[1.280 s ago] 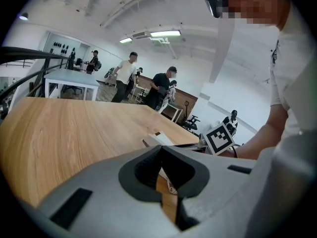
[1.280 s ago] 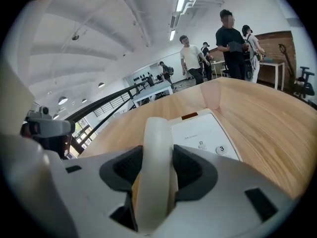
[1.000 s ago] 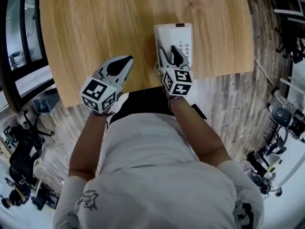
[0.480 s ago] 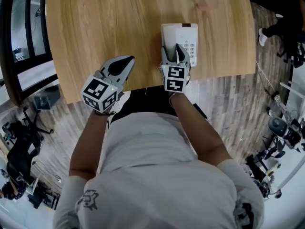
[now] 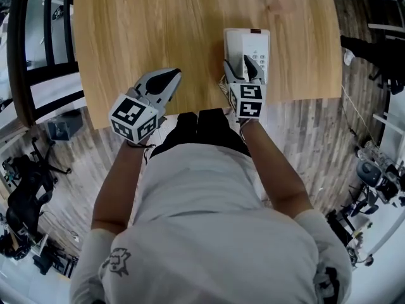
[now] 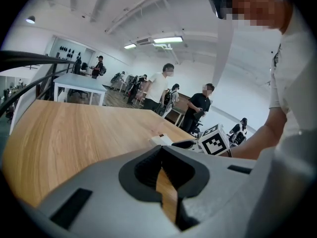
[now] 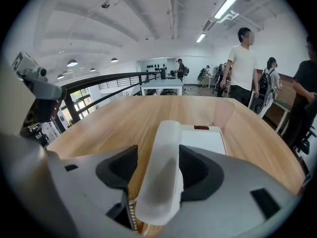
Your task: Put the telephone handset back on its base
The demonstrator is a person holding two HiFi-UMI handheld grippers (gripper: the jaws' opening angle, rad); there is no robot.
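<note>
Right tongs (image 5: 243,67) are opening around the white handset (image 7: 161,167), pads easing off it where it lies along the left side of its base (image 7: 204,139) by the table's (image 5: 158,24) near-right edge, so it looks seated, task about done; left tongs (image 5: 161,84) closed, empty, over the near edge.

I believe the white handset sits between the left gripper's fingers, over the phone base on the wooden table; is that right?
Not quite: the right gripper view shows the handset between the opening fingers of the right gripper, not the left gripper, over the phone base on the wooden table.
</note>
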